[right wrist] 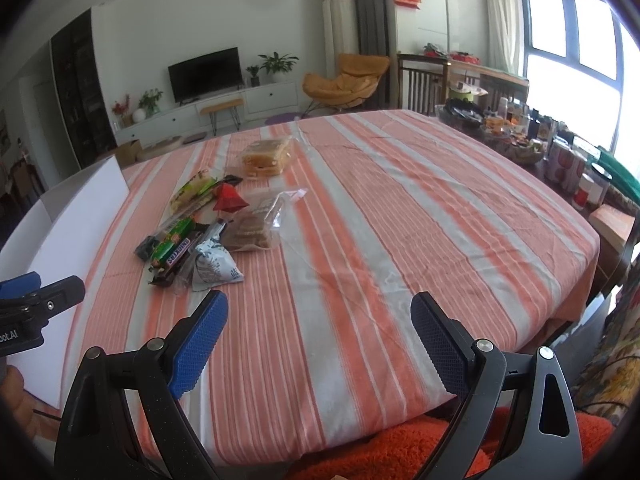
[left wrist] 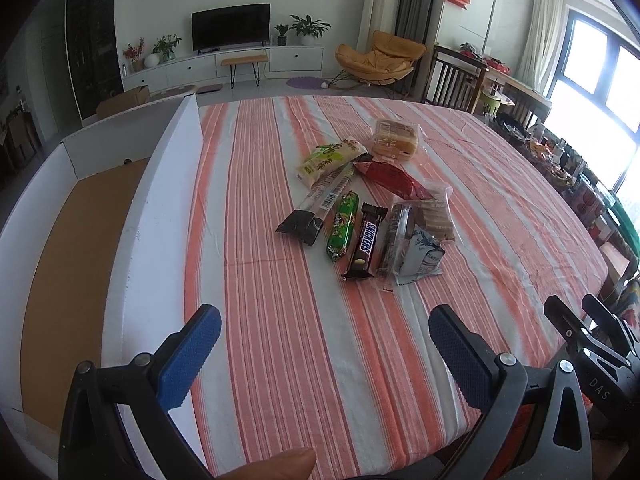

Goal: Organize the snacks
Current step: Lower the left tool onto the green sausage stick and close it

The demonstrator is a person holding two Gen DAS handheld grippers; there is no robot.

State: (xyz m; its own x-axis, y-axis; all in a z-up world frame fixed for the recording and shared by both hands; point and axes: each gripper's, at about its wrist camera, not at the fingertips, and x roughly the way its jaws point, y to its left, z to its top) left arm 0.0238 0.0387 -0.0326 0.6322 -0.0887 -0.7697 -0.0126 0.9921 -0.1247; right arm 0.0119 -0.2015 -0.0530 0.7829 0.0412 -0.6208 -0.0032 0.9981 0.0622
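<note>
Cardboard box floor (left wrist: 76,248) shows only leftward; snacks (left wrist: 360,200) untouched

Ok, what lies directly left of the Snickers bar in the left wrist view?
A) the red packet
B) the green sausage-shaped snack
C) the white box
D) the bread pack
B: the green sausage-shaped snack lies alongside the Snickers bar on its left, both on the striped cloth.

Snacks (left wrist: 360,204) lie on the table (left wrist: 280,320), box (left wrist: 80,240) to their left.
</note>
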